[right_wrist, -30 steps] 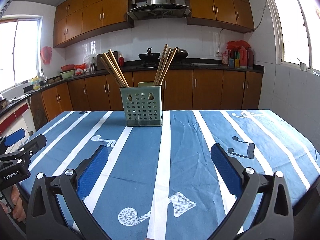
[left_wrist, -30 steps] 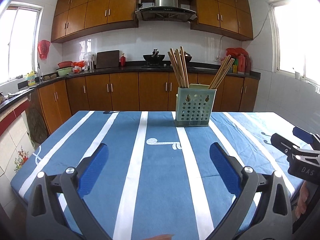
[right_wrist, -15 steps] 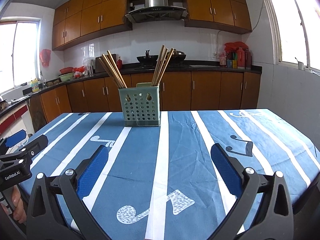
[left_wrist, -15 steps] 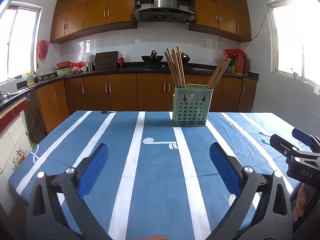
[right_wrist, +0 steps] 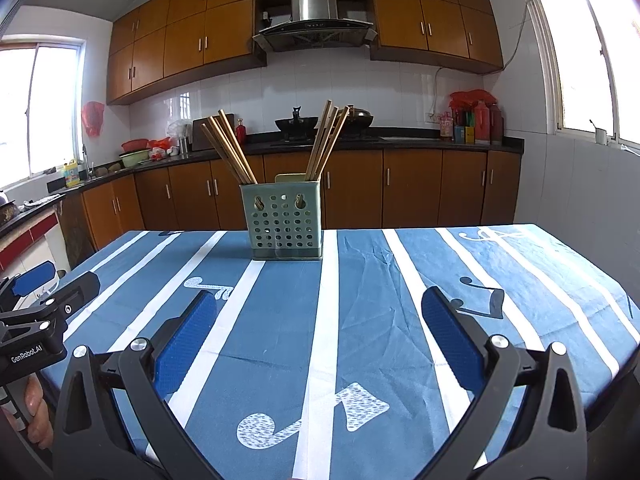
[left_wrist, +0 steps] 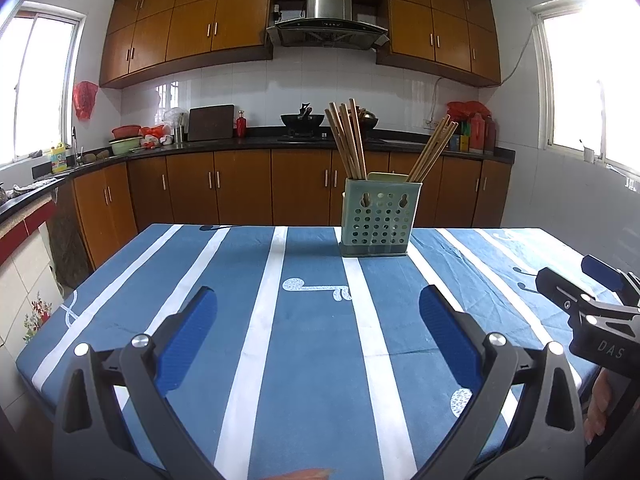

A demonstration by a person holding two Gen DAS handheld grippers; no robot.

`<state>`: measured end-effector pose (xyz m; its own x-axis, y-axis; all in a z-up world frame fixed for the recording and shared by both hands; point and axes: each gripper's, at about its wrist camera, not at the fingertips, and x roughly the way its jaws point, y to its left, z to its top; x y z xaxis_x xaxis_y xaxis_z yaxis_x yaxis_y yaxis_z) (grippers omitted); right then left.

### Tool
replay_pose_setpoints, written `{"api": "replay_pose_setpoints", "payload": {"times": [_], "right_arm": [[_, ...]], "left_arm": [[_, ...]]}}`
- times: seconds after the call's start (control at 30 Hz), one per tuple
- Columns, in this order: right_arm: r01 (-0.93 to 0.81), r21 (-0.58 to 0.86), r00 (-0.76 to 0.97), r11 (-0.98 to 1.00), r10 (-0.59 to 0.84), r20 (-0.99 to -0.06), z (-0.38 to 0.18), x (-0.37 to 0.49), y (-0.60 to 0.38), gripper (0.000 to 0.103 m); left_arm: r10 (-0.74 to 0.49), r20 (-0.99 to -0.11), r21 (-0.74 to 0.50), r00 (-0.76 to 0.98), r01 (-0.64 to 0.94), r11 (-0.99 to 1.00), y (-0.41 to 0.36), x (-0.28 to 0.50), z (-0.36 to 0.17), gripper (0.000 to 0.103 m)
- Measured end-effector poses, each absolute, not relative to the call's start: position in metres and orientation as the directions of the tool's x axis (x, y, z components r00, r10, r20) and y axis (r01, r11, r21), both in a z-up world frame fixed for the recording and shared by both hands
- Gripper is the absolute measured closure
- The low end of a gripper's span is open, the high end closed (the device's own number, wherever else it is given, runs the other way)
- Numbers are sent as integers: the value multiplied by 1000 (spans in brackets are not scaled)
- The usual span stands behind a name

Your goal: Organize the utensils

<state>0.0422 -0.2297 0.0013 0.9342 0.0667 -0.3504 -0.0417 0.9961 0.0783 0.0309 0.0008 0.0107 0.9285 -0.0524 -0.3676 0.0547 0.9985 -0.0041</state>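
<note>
A pale green perforated utensil holder stands on the far part of the table. Two bunches of wooden chopsticks lean out of it, one left, one right. My left gripper hovers open over the near table edge with nothing between its blue pads. My right gripper is likewise open and empty, well short of the holder. Each gripper shows at the edge of the other's view: the right gripper, the left gripper.
A blue tablecloth with white stripes covers the table. Behind it run brown kitchen cabinets and a dark counter with a wok, bottles and bowls. A hand holds the left gripper's handle.
Both grippers have drawn back a little from the table and tipped slightly up; the holder sits a bit farther and lower in view. Both stay open and empty.
</note>
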Motion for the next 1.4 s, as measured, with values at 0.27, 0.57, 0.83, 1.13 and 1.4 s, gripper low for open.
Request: {"api": "replay_pose_setpoints", "payload": {"times": [0.27,0.57,0.83,1.13,1.4], "right_arm": [[-39,81,934,996,65,-352,1,42,-230,2],[-37,84,933,996,65,-354,1,42,-230,2],[-34,88,932,996,63,-358,1,43,-229,2],[-34,88,931,996,64,-358,1,43,-230,2],[-34,89,931,995,64,-359,1,43,-230,2]], "left_arm": [[-54,-373,-14,926,52,999,1,32,11,4],[-54,-376,-15,925,52,999,3,33,10,4],[-55,-377,-15,925,54,998,3,33,9,4],[-54,-377,-15,925,52,999,2,33,10,4],[-54,-378,-15,924,53,998,2,33,9,4]]}}
